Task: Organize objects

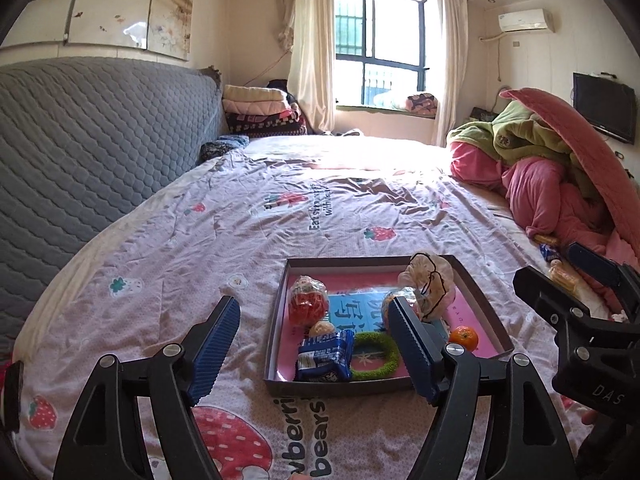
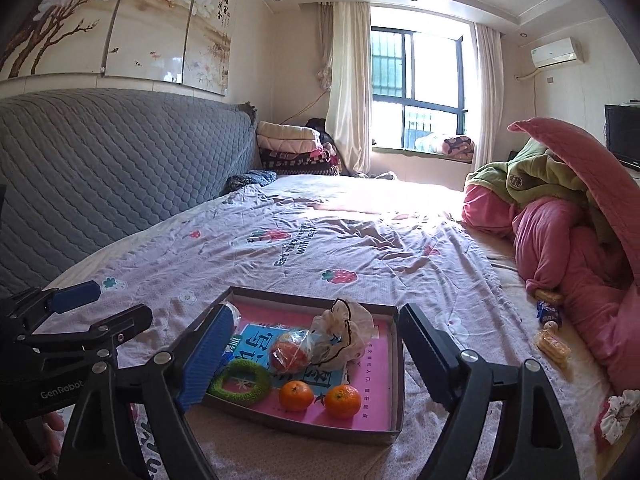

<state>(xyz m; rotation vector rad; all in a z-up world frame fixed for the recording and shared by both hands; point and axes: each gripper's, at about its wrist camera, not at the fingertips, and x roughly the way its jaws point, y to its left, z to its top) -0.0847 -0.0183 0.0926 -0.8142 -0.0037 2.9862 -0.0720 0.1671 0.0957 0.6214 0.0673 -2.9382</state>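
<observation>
Right wrist view: my right gripper (image 2: 316,344) and left gripper (image 1: 314,330) hang with jaws wide apart and empty above the shallow brown cardboard tray (image 2: 396,364) holding two small oranges (image 2: 316,396). Wrapped snacks (image 2: 551,332) lie outside beside the pink quilt (image 2: 580,256); reaching across could nudge the tray.
</observation>
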